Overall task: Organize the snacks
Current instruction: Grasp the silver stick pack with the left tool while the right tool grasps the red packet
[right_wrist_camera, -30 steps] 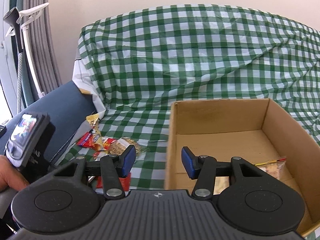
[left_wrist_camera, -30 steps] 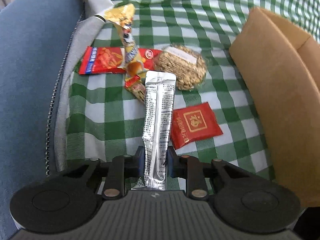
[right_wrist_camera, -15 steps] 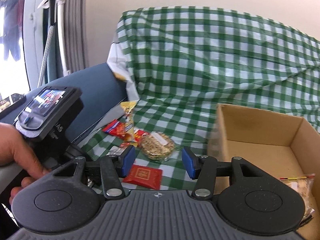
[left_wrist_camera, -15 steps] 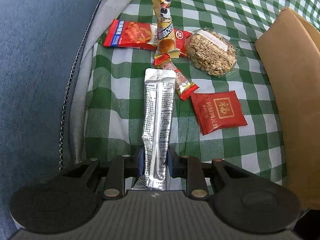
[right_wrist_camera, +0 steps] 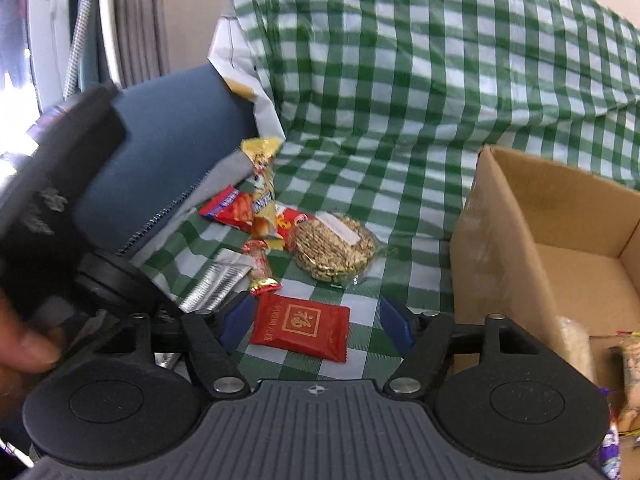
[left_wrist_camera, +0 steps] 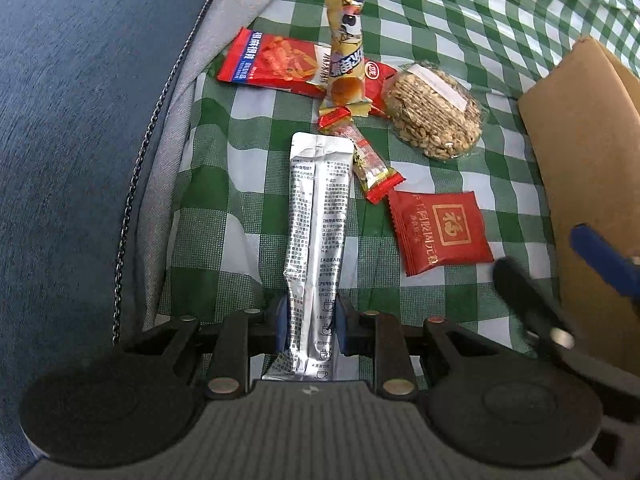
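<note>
Right wrist view alone shows me the cardboard box (right_wrist_camera: 548, 240) interior, snacks lying at its bottom right of my right claw (right_wrist_camera: 316, 326). That claw, jaws just widened, stands released around the red square packet (right_wrist_camera: 302, 330). My left claw (left_wrist_camera: 308, 326) is clenched on the silver stick sachet (left_wrist_camera: 318, 216), its long axis pointing straight ahead. Bare checked cloth (left_wrist_camera: 224, 208) lies left of it.

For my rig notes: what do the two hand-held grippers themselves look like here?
Both match. The left hand-held gripper and the right hand-held gripper each have a ribbed grey body, two round black discs, black jointed linkage bars with silver rivets, and blue pads on the fingers. No cables or sleeves show.
</note>
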`<control>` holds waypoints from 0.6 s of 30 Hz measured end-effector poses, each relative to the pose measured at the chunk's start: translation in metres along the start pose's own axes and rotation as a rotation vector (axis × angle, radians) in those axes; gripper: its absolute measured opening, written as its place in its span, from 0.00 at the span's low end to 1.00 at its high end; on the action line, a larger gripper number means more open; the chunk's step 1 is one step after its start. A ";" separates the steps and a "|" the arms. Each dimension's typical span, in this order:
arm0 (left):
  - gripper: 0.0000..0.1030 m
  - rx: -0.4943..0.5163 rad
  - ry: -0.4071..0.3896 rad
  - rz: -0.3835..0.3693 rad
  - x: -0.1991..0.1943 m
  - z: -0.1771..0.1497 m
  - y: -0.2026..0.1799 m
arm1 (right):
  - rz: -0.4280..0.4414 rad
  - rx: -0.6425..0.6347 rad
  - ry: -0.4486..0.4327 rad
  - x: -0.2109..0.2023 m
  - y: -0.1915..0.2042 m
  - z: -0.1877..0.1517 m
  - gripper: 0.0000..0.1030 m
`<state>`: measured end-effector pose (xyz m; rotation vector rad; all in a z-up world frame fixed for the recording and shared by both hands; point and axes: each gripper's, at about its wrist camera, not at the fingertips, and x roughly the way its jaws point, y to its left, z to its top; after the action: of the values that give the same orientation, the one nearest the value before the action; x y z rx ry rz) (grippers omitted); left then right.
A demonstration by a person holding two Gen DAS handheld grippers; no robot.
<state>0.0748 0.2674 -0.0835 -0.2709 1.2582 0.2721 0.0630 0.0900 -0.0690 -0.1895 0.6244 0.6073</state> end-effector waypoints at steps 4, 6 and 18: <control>0.26 -0.033 0.000 -0.010 0.000 0.001 0.003 | -0.020 0.034 0.051 0.025 -0.002 -0.004 0.74; 0.26 -0.061 0.002 -0.021 0.000 0.001 0.007 | -0.018 0.045 0.069 0.038 -0.003 -0.006 0.74; 0.25 -0.117 0.002 -0.050 0.000 0.002 0.016 | 0.033 0.068 0.170 0.091 -0.005 -0.011 0.86</control>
<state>0.0709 0.2835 -0.0834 -0.4028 1.2373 0.3031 0.1191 0.1254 -0.1320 -0.1684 0.8127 0.6051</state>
